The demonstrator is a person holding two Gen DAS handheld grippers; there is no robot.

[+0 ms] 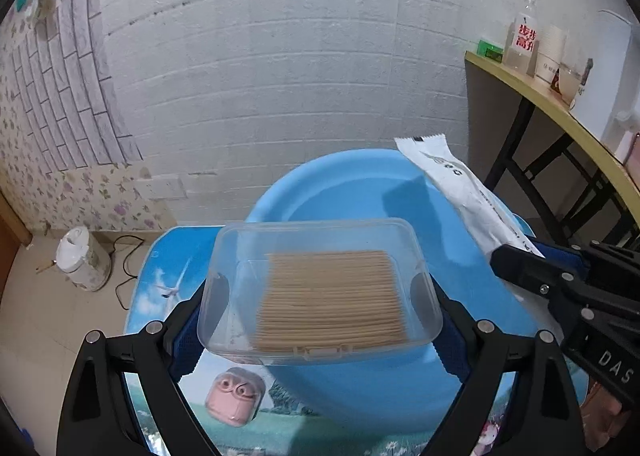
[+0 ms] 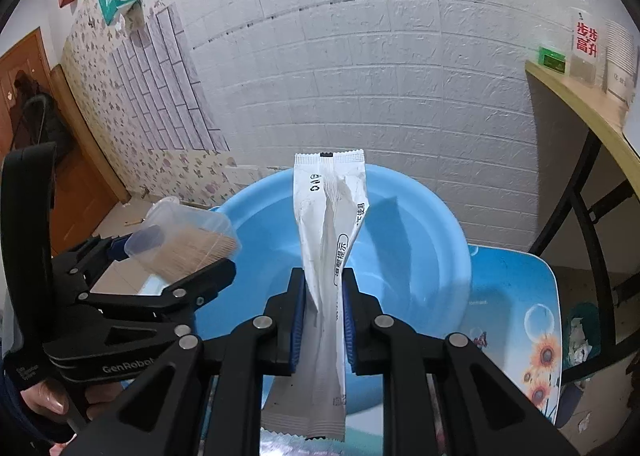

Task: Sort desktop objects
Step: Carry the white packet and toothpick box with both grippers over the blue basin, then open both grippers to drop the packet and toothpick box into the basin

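Observation:
My left gripper [image 1: 320, 296] is shut on a clear plastic box of toothpicks [image 1: 320, 288], held by its two short ends above the near rim of a light blue basin [image 1: 352, 192]. The same box [image 2: 180, 240] and left gripper [image 2: 172, 260] show at the left of the right wrist view. My right gripper [image 2: 323, 288] is shut on a long white sachet [image 2: 326, 224], which stands up between the blue pads over the basin [image 2: 420, 240]. In the left wrist view the sachet [image 1: 460, 192] slants in from the right with the right gripper [image 1: 532, 268] below it.
The basin sits on a small table with a printed blue cloth [image 2: 516, 316]. A pink eraser-like item [image 1: 235, 400] lies on the cloth near the left gripper. A yellow-edged shelf [image 1: 540, 92] with a bottle and cups stands at right. A white appliance [image 1: 82, 260] sits on the floor.

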